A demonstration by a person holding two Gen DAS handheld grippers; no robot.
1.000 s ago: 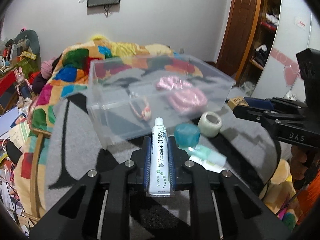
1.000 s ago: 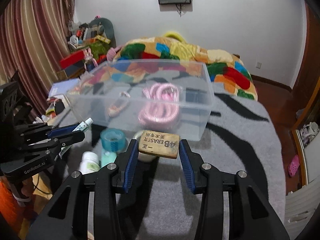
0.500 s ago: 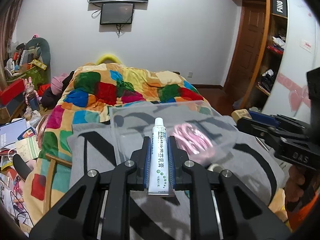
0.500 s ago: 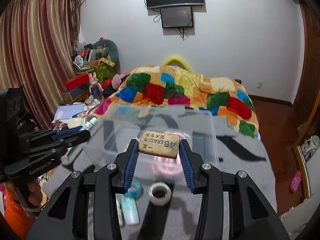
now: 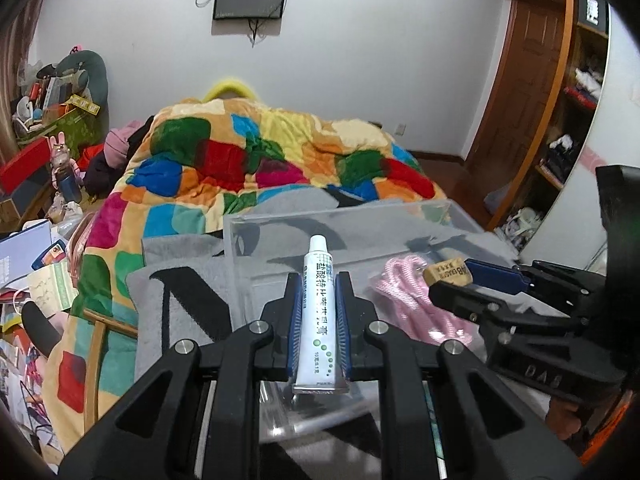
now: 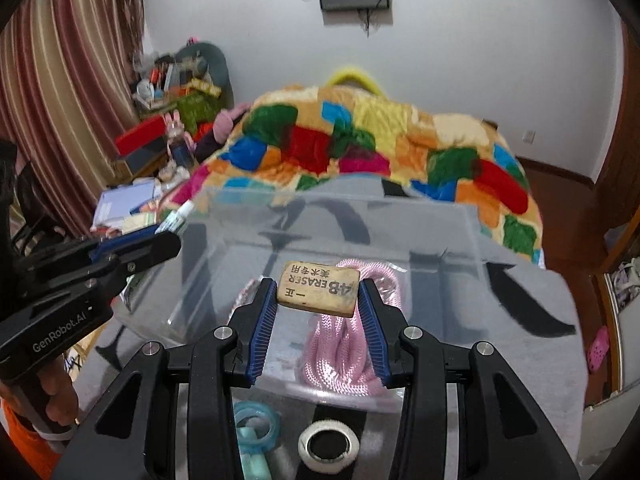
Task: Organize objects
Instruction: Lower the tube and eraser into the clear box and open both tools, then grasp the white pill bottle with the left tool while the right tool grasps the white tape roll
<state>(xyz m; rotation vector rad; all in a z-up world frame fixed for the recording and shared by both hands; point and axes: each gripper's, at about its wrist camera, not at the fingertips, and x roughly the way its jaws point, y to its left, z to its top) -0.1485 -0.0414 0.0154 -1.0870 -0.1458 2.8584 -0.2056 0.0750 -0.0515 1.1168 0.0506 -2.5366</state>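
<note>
My left gripper (image 5: 320, 284) is shut on a white ointment tube (image 5: 320, 320) and holds it above the near wall of a clear plastic box (image 5: 280, 224). My right gripper (image 6: 318, 292) is shut on a tan 4B eraser (image 6: 319, 288) and holds it over the same box (image 6: 460, 216), above a coiled pink rope (image 6: 340, 356) lying inside. In the left wrist view the right gripper (image 5: 456, 280) with the eraser (image 5: 448, 274) shows at the right, over the rope (image 5: 412, 304). The left gripper (image 6: 164, 236) shows at the left of the right wrist view.
The box stands on a grey cloth with black stripes (image 6: 532, 320). In front of it lie a white tape roll (image 6: 328, 444), a blue tape roll (image 6: 256, 424) and a pale green bottle (image 6: 256, 460). A bed with a colourful blanket (image 5: 260, 156) lies beyond. Clutter fills the left side (image 6: 168, 128).
Both grippers have moved forward over the box with their objects still held. The box and pink rope now appear closer under the fingers than half a second ago.
</note>
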